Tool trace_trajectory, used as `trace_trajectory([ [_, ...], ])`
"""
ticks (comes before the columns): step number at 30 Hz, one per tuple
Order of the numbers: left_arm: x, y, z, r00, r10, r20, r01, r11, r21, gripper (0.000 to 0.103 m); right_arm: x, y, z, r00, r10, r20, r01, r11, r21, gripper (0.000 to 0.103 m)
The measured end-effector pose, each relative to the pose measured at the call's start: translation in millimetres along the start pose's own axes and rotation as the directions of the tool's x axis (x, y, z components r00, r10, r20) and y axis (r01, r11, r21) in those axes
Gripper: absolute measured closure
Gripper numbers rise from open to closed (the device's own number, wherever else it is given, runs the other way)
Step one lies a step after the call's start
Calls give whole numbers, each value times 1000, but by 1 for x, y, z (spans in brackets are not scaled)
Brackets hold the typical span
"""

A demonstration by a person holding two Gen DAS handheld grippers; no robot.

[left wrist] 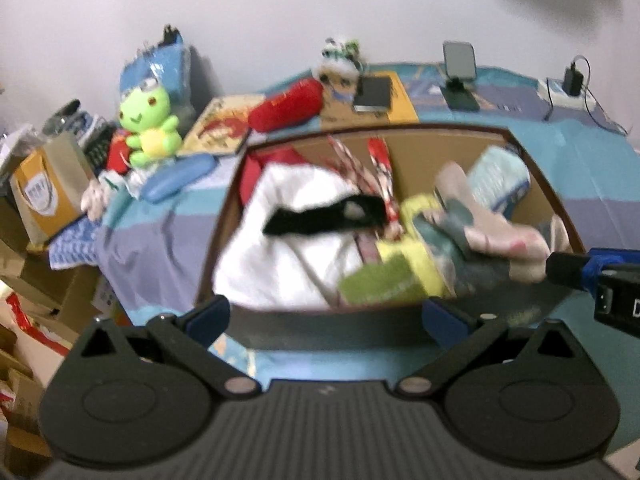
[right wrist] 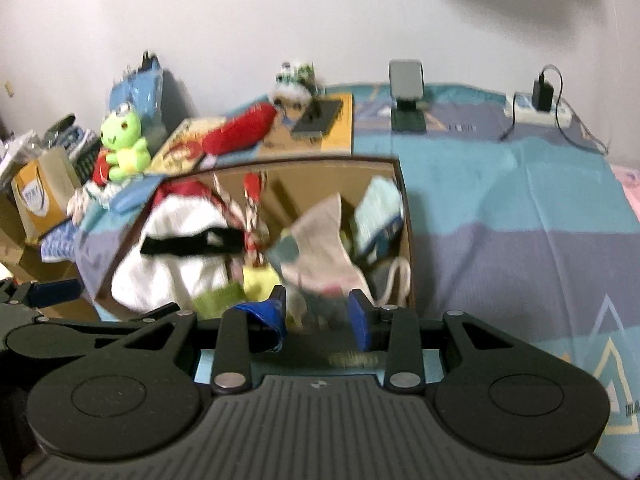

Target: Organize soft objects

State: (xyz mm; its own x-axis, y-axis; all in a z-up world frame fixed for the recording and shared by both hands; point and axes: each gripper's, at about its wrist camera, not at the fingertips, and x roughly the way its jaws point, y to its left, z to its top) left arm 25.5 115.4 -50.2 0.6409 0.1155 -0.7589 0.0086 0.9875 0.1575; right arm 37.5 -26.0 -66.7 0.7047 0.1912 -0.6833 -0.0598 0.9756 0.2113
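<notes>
Bed (right wrist: 500, 208) bearing the cardboard box (right wrist: 406, 216) of limp, light cloths, best pinched at a fold; left tool (left wrist: 326, 316) apart, right tool (right wrist: 318, 318) narrowly apart, neither clamping anything.

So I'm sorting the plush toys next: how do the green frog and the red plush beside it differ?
The green frog sits upright, while the red plush lies flat on its side. The frog is bright green with a yellow belly and a visible face; the red plush is a plain red, long shape with no face showing. Both rest on the bed outside the cardboard box.
</notes>
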Motion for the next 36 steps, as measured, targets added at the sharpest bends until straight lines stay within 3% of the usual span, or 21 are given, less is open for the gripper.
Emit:
trace_trajectory([
  [6, 10, 5, 22, 999, 8, 51, -9, 1000, 11, 1, 17, 5, 6, 998, -18, 63, 16, 1000, 22, 86],
  [13, 39, 5, 27, 998, 12, 54, -14, 999, 43, 1, 39, 6, 0, 996, -39, 81, 35, 998, 48, 86],
  [29, 79, 8, 27, 994, -107, 18, 105, 988, 112, 1, 60, 5, -7, 988, -96, 120, 81, 989, 124, 86],
  [36, 86, 9, 28, 993, -117, 10, 115, 988, 105, 1, 65, 3, -4, 988, -105, 116, 91, 989, 121, 86],
])
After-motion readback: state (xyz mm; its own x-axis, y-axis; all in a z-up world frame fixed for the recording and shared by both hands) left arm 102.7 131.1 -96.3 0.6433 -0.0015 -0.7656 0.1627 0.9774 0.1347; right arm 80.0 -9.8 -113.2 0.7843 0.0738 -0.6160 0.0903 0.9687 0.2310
